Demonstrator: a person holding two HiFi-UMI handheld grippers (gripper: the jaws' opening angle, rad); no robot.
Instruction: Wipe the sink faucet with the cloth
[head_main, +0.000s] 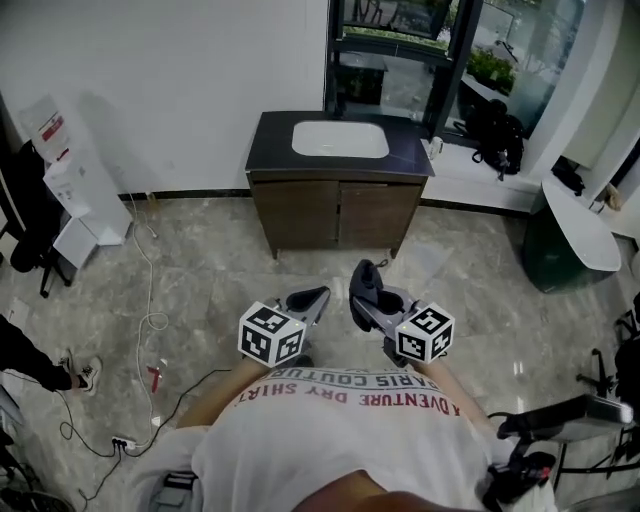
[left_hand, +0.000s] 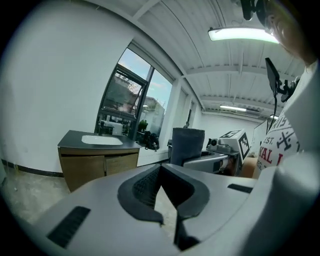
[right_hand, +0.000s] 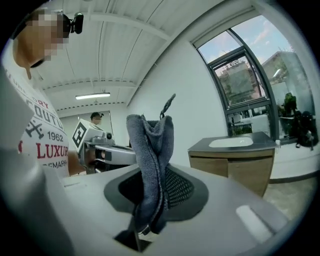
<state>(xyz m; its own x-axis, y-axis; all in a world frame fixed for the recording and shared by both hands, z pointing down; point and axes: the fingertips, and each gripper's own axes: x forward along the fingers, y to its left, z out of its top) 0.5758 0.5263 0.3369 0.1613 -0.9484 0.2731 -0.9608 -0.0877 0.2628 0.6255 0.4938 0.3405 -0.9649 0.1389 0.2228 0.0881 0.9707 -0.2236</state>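
Holding the cloth: right gripper (right_hand: 152, 175), jaws clamped on a dark grey cloth (right_hand: 150, 150)
Cloth position: pinched between the right jaws; a folded bunch stands up past the jaw tips, with a short end below the pads
Left gripper (left_hand: 160, 167): jaw tips closed together, nothing between them; pale floor shows through the narrow wedge behind the tips
Grippers together: side by side and near each other in front of the person's chest, jaws pointing forward; in the left gripper view the cloth stands just to the right of the left jaws
Sink (head_main: 340, 140): white basin set in a dark countertop, well ahead of both pairs of jaws
Cabinet (head_main: 335, 212): brown wood with two doors, under the countertop; ahead and left of the left jaws, ahead and right of the right jaws
Floor (head_main: 200, 270): grey marbled tile under the jaws, with a white cable (head_main: 152, 300) off to the left
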